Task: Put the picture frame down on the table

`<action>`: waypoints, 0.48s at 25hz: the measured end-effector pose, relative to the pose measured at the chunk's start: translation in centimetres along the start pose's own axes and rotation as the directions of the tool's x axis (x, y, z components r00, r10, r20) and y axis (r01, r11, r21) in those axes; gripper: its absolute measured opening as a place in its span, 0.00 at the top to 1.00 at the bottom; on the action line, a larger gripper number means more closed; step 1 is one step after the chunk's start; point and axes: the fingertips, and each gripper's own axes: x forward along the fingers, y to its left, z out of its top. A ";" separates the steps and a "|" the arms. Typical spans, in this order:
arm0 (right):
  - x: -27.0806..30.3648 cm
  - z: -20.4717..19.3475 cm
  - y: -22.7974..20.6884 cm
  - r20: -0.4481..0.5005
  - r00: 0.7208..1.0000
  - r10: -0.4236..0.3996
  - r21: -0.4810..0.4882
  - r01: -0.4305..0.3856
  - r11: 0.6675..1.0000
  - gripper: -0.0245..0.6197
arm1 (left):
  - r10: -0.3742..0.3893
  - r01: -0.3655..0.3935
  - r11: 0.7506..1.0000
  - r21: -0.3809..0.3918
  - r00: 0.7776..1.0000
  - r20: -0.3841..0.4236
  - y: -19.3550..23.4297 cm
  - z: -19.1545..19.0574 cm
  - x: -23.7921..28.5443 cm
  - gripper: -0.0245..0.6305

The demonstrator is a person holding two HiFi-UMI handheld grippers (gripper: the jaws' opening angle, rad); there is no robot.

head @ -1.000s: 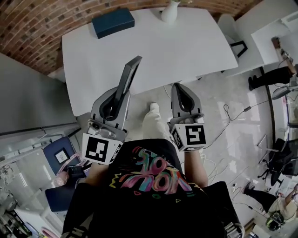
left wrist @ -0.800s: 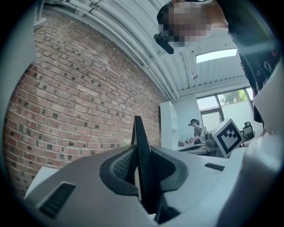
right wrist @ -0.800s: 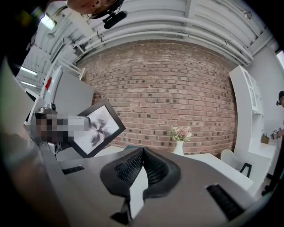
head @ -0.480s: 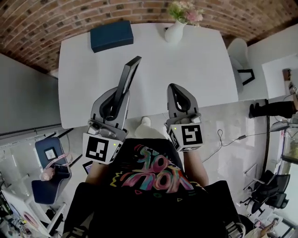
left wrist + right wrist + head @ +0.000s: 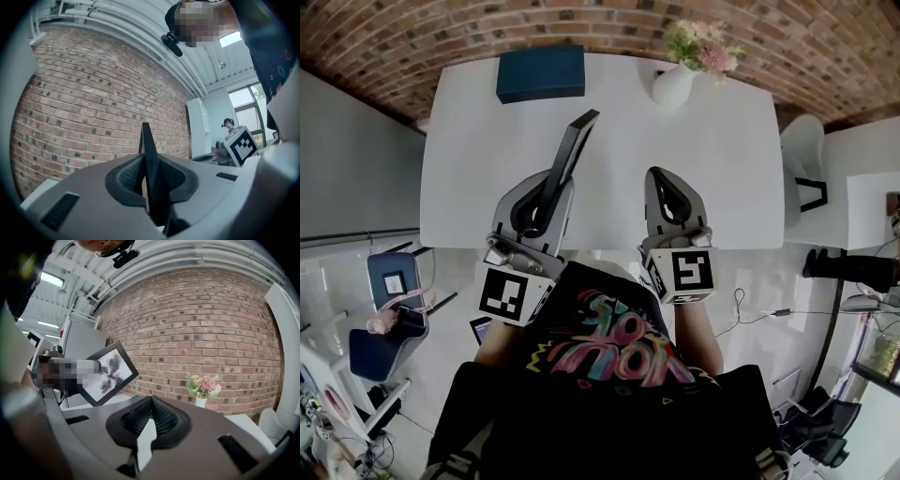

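A white vase (image 5: 673, 86) holds pink flowers (image 5: 703, 45). The left gripper (image 5: 546, 190) pinches the thin black picture frame (image 5: 574, 145); the right gripper (image 5: 668, 185) is pressed together.

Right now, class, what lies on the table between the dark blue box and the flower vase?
Nothing: in the head view only bare white table separates the dark blue box and the flower vase.

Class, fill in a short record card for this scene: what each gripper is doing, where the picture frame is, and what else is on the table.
Left gripper: shut on the picture frame's edge
Right gripper: shut, empty
Picture frame: black, held tilted in the air over the white table, not yet set down
Also on table: dark blue box and white vase of flowers, both near the far edge
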 end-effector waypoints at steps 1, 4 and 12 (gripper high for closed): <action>0.3 0.0 -0.2 0.001 1.000 0.002 0.004 -0.002 1.000 0.92 | 0.013 -0.013 1.000 -0.014 1.000 0.007 0.2 0.2 0.3 0.86; 0.9 0.1 -0.7 0.001 1.000 0.005 0.008 -0.005 1.000 0.92 | 0.014 -0.014 1.000 0.003 1.000 -0.005 0.6 0.1 1.0 0.86; 2.6 1.0 -1.3 0.006 1.000 -0.005 0.015 0.005 1.000 0.92 | -0.008 0.008 1.000 0.016 1.000 -0.018 1.6 0.0 2.0 0.86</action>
